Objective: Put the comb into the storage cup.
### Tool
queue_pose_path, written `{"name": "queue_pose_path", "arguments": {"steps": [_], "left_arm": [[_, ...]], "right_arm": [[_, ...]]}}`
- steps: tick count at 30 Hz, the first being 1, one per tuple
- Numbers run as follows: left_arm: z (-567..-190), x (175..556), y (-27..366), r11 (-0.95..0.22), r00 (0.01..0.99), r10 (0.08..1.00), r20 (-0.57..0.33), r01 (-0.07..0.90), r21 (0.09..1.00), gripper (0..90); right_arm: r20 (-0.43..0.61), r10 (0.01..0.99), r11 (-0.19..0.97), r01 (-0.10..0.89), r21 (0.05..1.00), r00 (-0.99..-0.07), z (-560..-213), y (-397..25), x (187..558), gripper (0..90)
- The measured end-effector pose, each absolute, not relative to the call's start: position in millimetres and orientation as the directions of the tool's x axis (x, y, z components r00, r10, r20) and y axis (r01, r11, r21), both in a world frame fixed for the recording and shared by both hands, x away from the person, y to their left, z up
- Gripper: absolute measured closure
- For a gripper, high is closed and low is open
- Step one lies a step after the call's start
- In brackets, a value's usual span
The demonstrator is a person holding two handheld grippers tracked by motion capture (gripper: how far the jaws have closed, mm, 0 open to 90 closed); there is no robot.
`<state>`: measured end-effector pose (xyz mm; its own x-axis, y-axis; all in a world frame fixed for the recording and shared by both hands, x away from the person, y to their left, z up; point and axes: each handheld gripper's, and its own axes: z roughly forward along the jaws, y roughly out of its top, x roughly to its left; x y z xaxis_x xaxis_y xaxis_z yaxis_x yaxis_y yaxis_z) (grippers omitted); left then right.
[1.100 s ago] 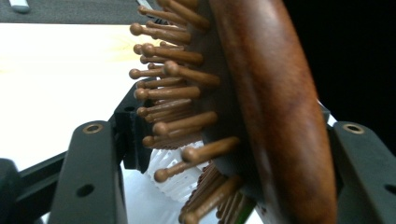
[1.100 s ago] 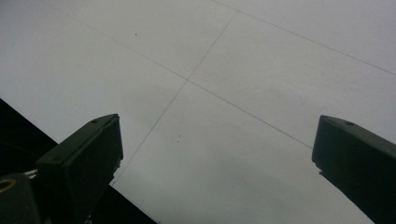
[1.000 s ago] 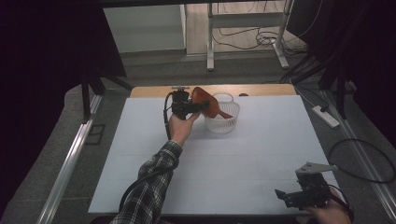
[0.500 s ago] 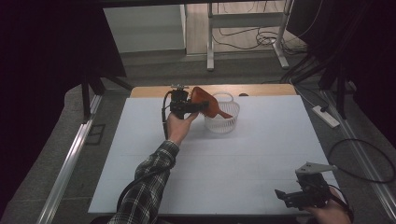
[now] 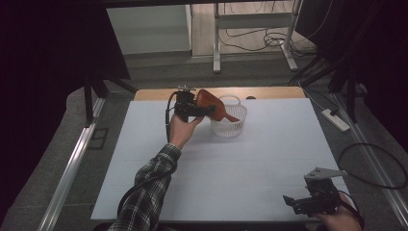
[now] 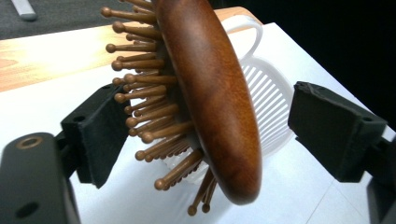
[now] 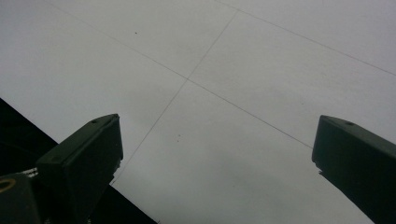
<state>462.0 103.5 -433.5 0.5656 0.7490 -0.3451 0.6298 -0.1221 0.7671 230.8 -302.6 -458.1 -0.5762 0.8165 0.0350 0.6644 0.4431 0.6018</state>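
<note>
- The wooden hairbrush (image 6: pixel 210 98) leans tilted in the white basket (image 5: pixel 230 124) near the worktop's (image 5: pixel 269 159) far edge, handle end inside, head sticking out over the rim.
- The left tool (image 6: pixel 201 135) is released, its jaws spread either side of the head, right one clear; back straight off without snagging the bristles.
- The right tool (image 5: pixel 308 201) rests parted at the near right corner.

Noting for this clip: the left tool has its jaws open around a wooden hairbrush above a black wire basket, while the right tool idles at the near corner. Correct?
Not quite: the basket is white plastic, not black wire, as the left gripper view shows. The rest stands: the left tool has its jaws open around the wooden hairbrush, and the right tool idles at the near corner.
</note>
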Motion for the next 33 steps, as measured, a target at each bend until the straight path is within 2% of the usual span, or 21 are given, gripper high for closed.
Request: {"name": "queue_pose_path", "arguments": {"steps": [12,33], "left_arm": [[-427.4,459.3,107.7,-0.172,0.605,0.737,-0.301,0.599,0.782,6.9],[-421.7,446.9,114.9,-0.274,0.661,0.726,-0.190,0.531,0.802,2.8]], "right_arm": [[0.035,0.814,0.445,0.662,0.603,-0.579,-458.1,-302.4,230.7,1.8],[0.031,0.808,0.453,0.654,0.607,-0.588,-457.7,-301.9,229.8,1.3]]}}
